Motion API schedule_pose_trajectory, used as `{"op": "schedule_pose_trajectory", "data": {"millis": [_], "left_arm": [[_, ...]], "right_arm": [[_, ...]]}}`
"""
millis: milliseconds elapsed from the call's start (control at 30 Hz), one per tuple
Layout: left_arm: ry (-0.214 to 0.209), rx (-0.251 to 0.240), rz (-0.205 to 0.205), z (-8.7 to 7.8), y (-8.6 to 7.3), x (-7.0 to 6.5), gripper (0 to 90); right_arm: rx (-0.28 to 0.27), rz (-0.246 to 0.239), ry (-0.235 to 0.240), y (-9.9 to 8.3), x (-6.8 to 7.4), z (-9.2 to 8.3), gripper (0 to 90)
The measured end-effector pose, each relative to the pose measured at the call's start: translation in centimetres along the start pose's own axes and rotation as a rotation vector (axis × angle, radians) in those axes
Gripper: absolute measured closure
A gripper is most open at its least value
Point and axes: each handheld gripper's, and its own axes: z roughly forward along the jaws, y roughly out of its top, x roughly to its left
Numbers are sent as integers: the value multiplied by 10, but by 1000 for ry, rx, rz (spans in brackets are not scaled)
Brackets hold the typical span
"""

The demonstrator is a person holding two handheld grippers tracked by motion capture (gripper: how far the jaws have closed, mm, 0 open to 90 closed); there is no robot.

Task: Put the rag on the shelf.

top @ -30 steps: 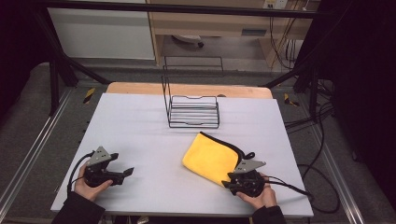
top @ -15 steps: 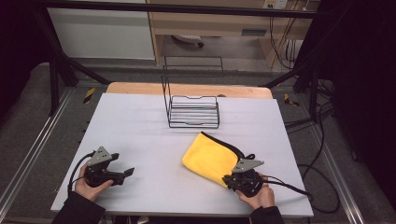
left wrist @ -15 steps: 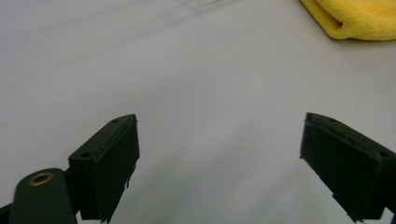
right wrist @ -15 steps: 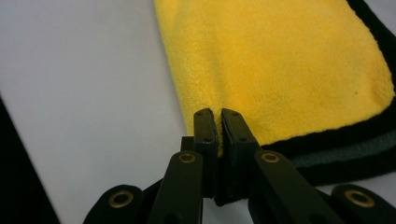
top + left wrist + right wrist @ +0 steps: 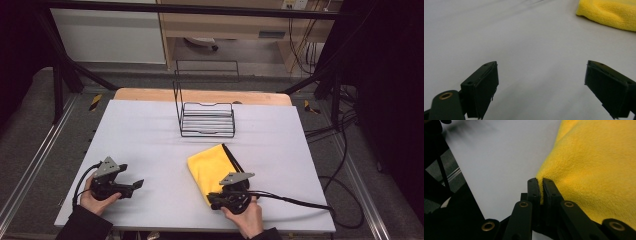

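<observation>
The right gripper (image 5: 539, 181), low in the right gripper view, has just clamped its two black jaws together on the near edge of a yellow microfibre cloth (image 5: 596, 170), a thin pinch of pile caught between the pads, a hold that looks meant to drag or lift the cloth by that edge. In the high view the same gripper (image 5: 214, 200) sits at the lower centre-right of the frame in the person's right hand (image 5: 247, 217), its cable trailing off to the right, with the cloth (image 5: 210, 167) lying folded flat just above it on the white table (image 5: 150, 130). The left gripper (image 5: 136, 185), at the lower left of the high view, is held low over bare tabletop, well apart from the cloth; in the left gripper view its jaws stand wide with nothing between them and the cloth (image 5: 609, 12) shows at the upper right corner, so this hand appears to be waiting its turn. Farther up, at the centre of the high view, a black wire rack (image 5: 207, 117) stands upright near the table's far edge, apart from the cloth and a likely place for it to be hung.
</observation>
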Motion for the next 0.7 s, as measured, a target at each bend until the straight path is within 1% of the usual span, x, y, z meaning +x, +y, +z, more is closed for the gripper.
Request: {"op": "schedule_pose_trajectory", "data": {"millis": [33, 67, 100, 133, 167, 200, 233, 267, 300, 333, 367, 400, 433, 467, 500, 533, 567, 633, 700], "left_arm": [[0, 1, 0, 0, 0, 0, 118], [0, 1, 0, 0, 0, 0, 118], [0, 0, 2, 0, 0, 0, 118], [-1, -3, -1, 0, 0, 0, 118], [-2, -4, 0, -1, 0, 0, 119], [-2, -5, -1, -1, 0, 0, 119], [-3, -7, -7, -1, 0, 0, 118], [-3, -7, -7, -1, 0, 0, 118], [-2, -7, -4, -1, 0, 0, 118], [-2, -7, -4, -1, 0, 0, 118], [-3, -7, -5, -1, 0, 0, 118], [-4, -8, -4, -1, 0, 0, 118], [-4, -8, -4, -1, 0, 0, 118], [-4, -7, -2, -1, 0, 0, 118], [-3, -5, 1, -1, 0, 0, 118], [-3, -4, 0, 0, 0, 0, 118], [-3, -6, -5, 0, 0, 0, 118], [-4, -2, -3, 0, 0, 0, 118], [-5, -1, -4, 0, 0, 0, 118]], "right_arm": [[-2, 15, 3, 1, 5, 10, 818], [-2, 15, 3, 1, 5, 10, 818], [2, 14, 7, 2, 5, 13, 777], [-7, 17, 21, 3, 5, 13, 722], [-26, -4, 17, 6, 3, 7, 611], [-26, -4, 17, 6, 3, 7, 611], [-45, -21, 3, 8, 2, 1, 562], [-90, -31, -33, 11, -6, -14, 500], [-90, -31, -33, 11, -6, -14, 500], [-115, -42, -109, 10, -19, -29, 492], [-115, -42, -109, 10, -19, -29, 492], [-118, -36, -195, 6, -36, -42, 506], [-112, -28, -221, 2, -44, -46, 515], [-108, -12, -233, -3, -52, -49, 532], [-108, -12, -233, -3, -52, -49, 532], [-93, 25, -232, -12, -63, -50, 573], [-93, 25, -232, -12, -63, -50, 573], [-72, 33, -234, -17, -68, -46, 610], [-53, 16, -238, -18, -71, -41, 649]]}}
